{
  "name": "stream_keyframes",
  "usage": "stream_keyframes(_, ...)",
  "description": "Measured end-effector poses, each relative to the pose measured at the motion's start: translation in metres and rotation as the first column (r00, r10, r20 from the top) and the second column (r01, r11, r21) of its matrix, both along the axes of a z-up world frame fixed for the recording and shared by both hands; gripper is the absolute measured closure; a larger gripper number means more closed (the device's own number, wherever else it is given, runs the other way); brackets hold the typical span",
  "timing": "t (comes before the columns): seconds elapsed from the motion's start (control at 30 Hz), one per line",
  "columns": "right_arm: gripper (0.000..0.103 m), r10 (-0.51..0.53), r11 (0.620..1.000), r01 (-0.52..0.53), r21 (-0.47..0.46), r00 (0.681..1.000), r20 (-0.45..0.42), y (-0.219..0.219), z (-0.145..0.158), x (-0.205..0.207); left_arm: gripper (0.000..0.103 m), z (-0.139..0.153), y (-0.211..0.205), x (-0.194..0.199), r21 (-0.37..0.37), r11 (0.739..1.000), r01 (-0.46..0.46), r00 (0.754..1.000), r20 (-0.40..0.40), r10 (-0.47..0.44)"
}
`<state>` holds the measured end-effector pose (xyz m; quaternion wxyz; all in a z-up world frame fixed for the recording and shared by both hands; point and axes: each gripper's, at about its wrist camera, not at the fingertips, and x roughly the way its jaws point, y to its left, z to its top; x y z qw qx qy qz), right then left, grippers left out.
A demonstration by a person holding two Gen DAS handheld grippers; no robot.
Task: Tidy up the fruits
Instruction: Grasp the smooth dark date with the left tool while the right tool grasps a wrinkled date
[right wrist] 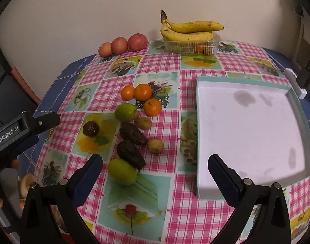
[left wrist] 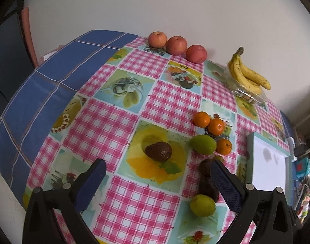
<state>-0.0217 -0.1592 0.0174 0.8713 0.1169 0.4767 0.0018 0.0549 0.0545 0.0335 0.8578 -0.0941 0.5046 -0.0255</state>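
Fruits lie on a pink checked tablecloth. Three apples (right wrist: 122, 44) stand in a row by the wall, and bananas (right wrist: 187, 30) rest on a clear punnet. Three tangerines (right wrist: 142, 97), two green fruits (right wrist: 125, 111), three dark avocados (right wrist: 132, 134) and two small brownish fruits (right wrist: 155, 145) sit mid-table. A white tray with teal rim (right wrist: 248, 134) lies at the right, with no fruit in it. My left gripper (left wrist: 158, 167) is open above the lone avocado (left wrist: 158, 151). My right gripper (right wrist: 155, 162) is open, above the table between the fruit cluster and the tray. The left gripper also shows in the right wrist view (right wrist: 43, 123).
A blue cloth (left wrist: 43, 85) covers the table's left part. A white power strip with a black plug (right wrist: 297, 81) lies behind the tray. The wall stands close behind the apples and bananas. Clutter stands at the far right (left wrist: 301, 166).
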Motion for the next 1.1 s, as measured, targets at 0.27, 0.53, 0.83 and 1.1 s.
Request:
stream_keyframes(0.27, 0.003, -0.001, 0.999, 0.001, 0.034, 1.000, 0.003, 0.001, 0.005, 0.017, 0.000, 0.000, -0.003, 0.016, 0.004, 1.000, -0.015, 0.999, -0.033, 0.015)
stream_keyframes(0.53, 0.012, 0.027, 0.998, -0.025, 0.065, 0.999, -0.021, 0.008, 0.006, 0.030, 0.000, -0.006, -0.003, 0.033, -0.060, 0.998, -0.035, 0.995, -0.093, 0.029)
stream_keyframes(0.83, 0.024, 0.041, 0.995, -0.034, 0.095, 0.996, -0.080, 0.012, -0.007, 0.044, 0.010, -0.028, -0.002, 0.052, -0.079, 0.995, -0.058, 0.985, -0.166, 0.045)
stream_keyframes(1.1, 0.034, 0.031, 0.993, -0.015, 0.117, 0.990, -0.135, 0.014, -0.020, 0.053, 0.012, -0.051, -0.003, 0.057, -0.089, 0.994, -0.056, 0.976, -0.214, 0.036)
